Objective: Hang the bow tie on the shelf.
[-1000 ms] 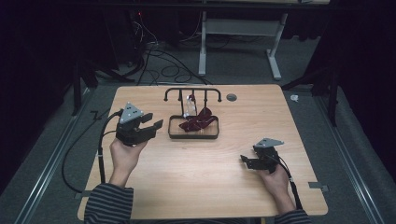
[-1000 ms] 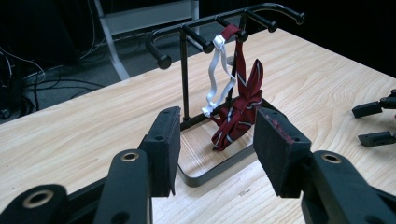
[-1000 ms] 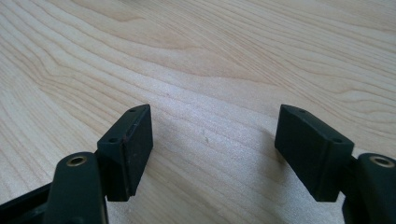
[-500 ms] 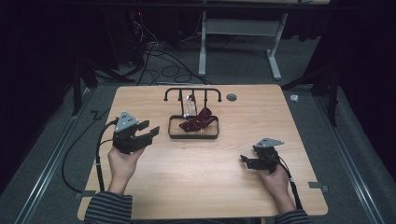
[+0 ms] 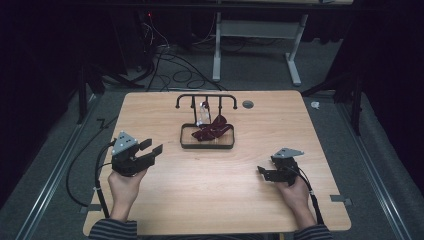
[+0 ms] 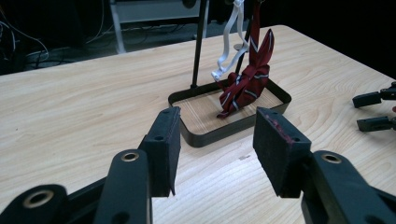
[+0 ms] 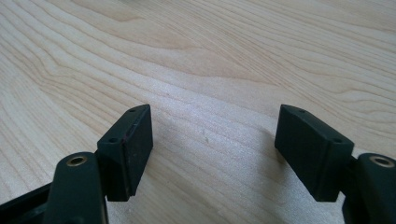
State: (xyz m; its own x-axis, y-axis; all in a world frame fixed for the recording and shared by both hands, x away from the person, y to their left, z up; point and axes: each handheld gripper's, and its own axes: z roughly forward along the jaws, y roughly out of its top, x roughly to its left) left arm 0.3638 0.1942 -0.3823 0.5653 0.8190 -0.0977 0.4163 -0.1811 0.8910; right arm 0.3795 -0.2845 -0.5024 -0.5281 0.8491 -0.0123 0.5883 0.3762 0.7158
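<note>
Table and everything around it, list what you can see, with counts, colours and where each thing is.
table: one, light wood, centre of the high view
stand: one, black, rail on posts over a low tray, far middle of table
tie: one, dark red with pale stripes, hanging from stand into tray
white strap: one, hanging beside tie
left gripper: one, black, open, near left
right gripper: one, black, open, near right

The left gripper (image 5: pixel 150 150) has drawn back from the tray (image 5: pixel 207 145) toward the table's near-left side.
</note>
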